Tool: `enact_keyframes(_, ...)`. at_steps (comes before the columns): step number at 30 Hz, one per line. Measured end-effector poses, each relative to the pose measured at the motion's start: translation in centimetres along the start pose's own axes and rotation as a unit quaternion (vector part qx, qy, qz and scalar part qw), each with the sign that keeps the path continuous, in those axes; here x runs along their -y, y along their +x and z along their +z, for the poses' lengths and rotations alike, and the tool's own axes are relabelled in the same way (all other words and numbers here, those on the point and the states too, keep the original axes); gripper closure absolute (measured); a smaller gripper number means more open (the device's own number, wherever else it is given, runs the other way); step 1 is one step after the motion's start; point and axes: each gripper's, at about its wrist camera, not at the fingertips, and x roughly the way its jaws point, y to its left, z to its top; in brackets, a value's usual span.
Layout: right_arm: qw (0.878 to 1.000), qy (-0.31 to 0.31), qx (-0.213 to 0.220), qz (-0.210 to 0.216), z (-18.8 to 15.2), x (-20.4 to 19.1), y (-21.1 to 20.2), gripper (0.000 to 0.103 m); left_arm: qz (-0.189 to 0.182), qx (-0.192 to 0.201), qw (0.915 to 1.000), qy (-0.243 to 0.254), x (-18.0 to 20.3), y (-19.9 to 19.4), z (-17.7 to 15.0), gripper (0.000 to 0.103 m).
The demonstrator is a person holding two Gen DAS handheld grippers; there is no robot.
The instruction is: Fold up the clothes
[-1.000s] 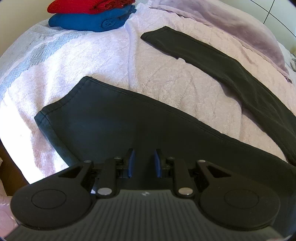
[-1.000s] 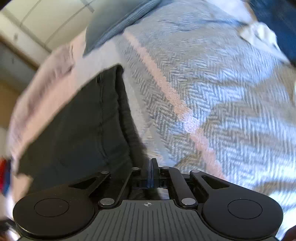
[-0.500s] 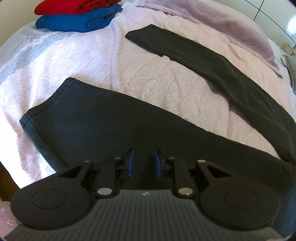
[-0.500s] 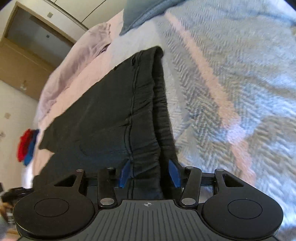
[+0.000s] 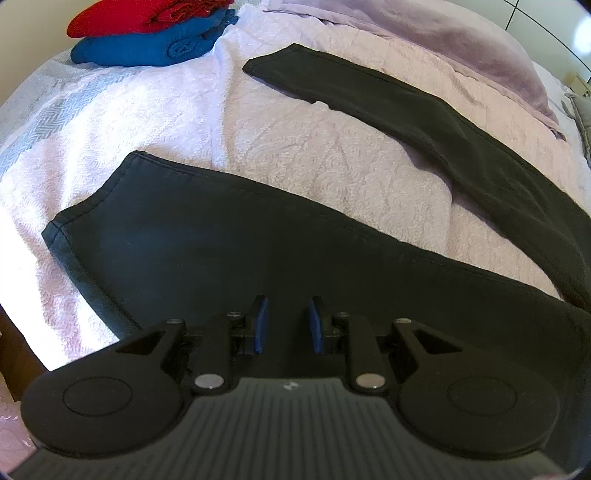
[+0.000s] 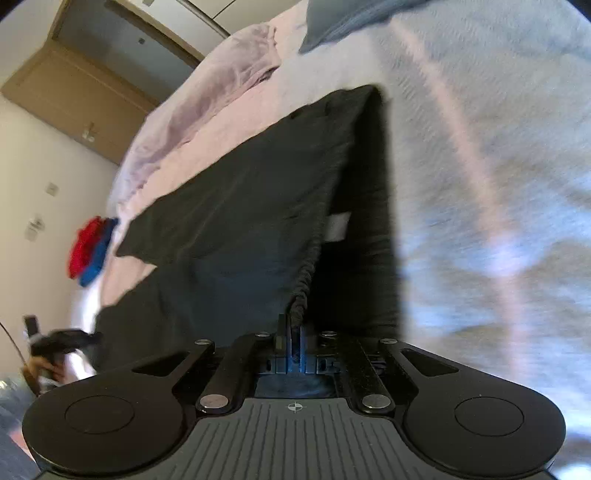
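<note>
Where spread across the bed (image 5: 295,147), black trousers (image 5: 258,254) with both legs flat and splayed apart: near leg directly under the left gripper (image 5: 286,325), hem toward the left edge of the mattress; far leg (image 5: 424,118) slanting from upper centre to the right. Between the two legs, a wedge of bare pale lilac quilted coverlet.

Left gripper: fingers (image 5: 261,323) released, blue pads parted with a clear gap, nothing between them, poised just over the near leg (contact with the cloth not discernible).

Right gripper (image 6: 291,332): fingers clenched on the gathered elastic waistband (image 6: 306,273) of the trousers (image 6: 240,206), the band bunched and rising out of the narrow slot between the pads. Upper layer of the waist raised off the lower one, the opening dark beneath, a white label (image 6: 338,227) showing inside.

Beyond the far leg, a rumpled lilac sheet (image 5: 461,44) along the upper right. At the bed's far left corner, a folded stack: red garment (image 5: 136,16) on top of blue garment (image 5: 155,48). Under the waist end, a blue-grey herringbone blanket (image 6: 498,184) with a pale stripe (right-wrist view blurred). In that view's lower left, a blurred hand (image 6: 44,365) with a dark object, identity unclear. Behind the bed, wooden cupboard fronts (image 6: 55,96).
</note>
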Motion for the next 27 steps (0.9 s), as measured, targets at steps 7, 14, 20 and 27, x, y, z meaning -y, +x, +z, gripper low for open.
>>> enact_keyframes(7,0.995,0.041,-0.020,-0.087,-1.7,1.5,2.6,0.101,0.004,-0.002,1.0000,0.004,-1.5,-0.5,-0.3,0.080)
enact_keyframes(14,0.977,0.180,0.061,-0.100,-6.0,0.7,-1.9,0.035,0.027,0.005,0.9918,-0.125,-9.3,-1.9,0.3,0.072)
enact_keyframes(20,0.924,0.340,0.134,-0.108,-13.1,-0.8,-2.7,0.035,0.027,0.015,0.9632,-0.267,-15.9,-0.8,1.4,0.064)
enact_keyframes(27,0.891,0.410,0.166,-0.104,-14.5,-2.7,-1.2,0.035,0.035,0.016,0.9541,-0.297,-20.4,1.0,4.2,0.064)
